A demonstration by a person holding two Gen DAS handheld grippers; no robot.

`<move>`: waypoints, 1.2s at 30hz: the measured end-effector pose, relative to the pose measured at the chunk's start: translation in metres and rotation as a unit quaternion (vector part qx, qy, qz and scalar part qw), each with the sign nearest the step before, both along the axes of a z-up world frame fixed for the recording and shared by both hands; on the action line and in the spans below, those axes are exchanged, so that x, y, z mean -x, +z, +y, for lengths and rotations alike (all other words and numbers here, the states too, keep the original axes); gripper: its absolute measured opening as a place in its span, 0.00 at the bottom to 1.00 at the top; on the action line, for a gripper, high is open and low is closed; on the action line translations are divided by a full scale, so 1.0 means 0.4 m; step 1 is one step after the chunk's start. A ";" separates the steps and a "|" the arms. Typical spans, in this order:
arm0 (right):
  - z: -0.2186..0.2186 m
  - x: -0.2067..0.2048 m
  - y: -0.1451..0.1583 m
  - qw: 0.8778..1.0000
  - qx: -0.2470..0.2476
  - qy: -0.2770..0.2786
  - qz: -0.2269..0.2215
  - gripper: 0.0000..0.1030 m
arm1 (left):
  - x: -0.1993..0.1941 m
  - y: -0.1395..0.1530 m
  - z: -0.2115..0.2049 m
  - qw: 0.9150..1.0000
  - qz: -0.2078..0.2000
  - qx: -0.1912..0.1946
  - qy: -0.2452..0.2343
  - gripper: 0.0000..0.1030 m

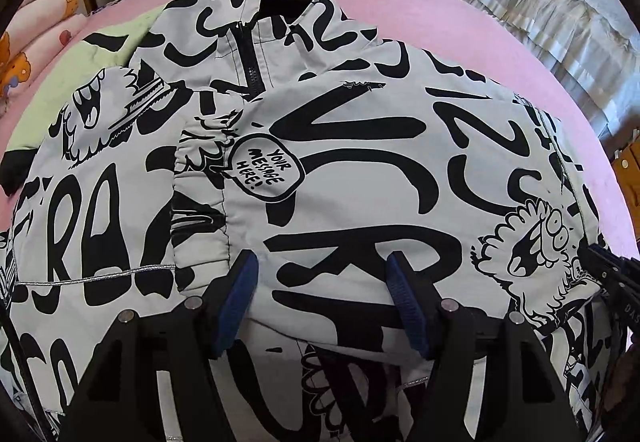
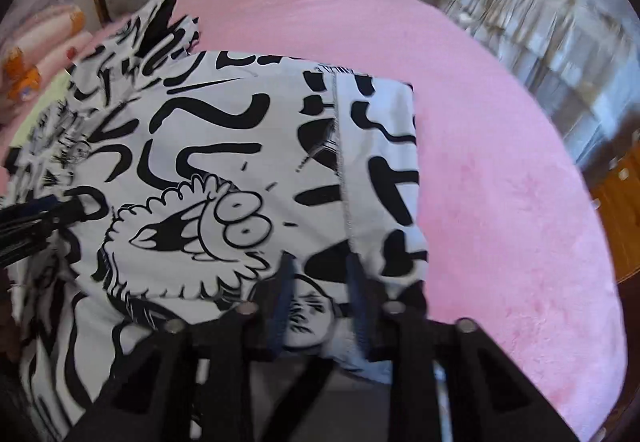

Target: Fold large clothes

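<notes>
Clearly the risk was the folded flap slipping back open: my left gripper [image 1: 322, 296] stood wide with nothing pinched, and my right gripper [image 2: 320, 306] had narrowed without visibly catching cloth. The jacket [image 1: 340, 170], pale grey with black graffiti lettering and cartoon faces, lay partly folded on the pink bed [image 2: 500, 182], zipper collar farthest from me.

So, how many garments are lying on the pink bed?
2: the black-and-white graffiti-print jacket in the middle, and a pale green garment partly hidden under its left side. More may be hidden.
</notes>
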State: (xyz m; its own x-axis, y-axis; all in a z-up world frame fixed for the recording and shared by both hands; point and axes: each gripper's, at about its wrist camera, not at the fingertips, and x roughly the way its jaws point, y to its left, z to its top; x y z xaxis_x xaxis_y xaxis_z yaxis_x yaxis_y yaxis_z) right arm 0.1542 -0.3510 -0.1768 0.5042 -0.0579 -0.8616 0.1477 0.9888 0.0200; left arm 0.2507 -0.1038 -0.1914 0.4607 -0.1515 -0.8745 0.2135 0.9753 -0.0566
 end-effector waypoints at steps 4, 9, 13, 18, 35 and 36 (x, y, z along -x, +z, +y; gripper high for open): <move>-0.016 0.018 0.006 1.000 0.002 -0.005 0.004 0.13 | 0.003 -0.005 -0.013 1.000 -0.005 -0.013 0.003 0.64; 0.001 0.023 0.008 0.999 0.032 -0.023 0.005 0.15 | 0.006 -0.002 -0.010 1.000 0.002 -0.007 0.008 0.65; 0.005 0.031 0.018 0.999 0.018 -0.036 0.002 0.21 | 0.019 0.009 -0.007 1.000 0.007 -0.004 0.010 0.65; 0.014 0.061 0.043 0.999 -0.001 -0.050 -0.004 0.32 | 0.056 0.034 -0.002 1.000 0.014 0.005 0.015 0.65; 0.157 0.274 0.161 0.995 -0.087 -0.035 -0.017 0.35 | 0.372 0.188 0.148 0.998 0.020 0.034 0.049 0.66; 0.171 0.284 0.171 0.996 -0.085 -0.028 -0.019 0.35 | 0.384 0.197 0.161 0.998 0.018 0.034 0.050 0.66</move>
State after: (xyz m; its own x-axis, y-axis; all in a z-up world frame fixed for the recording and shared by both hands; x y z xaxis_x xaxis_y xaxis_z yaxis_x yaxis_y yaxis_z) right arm 0.0407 -0.2824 -0.1085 0.5362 0.0575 -0.8421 0.1995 0.9608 0.1926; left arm 0.0972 -0.0393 -0.1126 0.4443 -0.1648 -0.8806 0.1109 0.9855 -0.1284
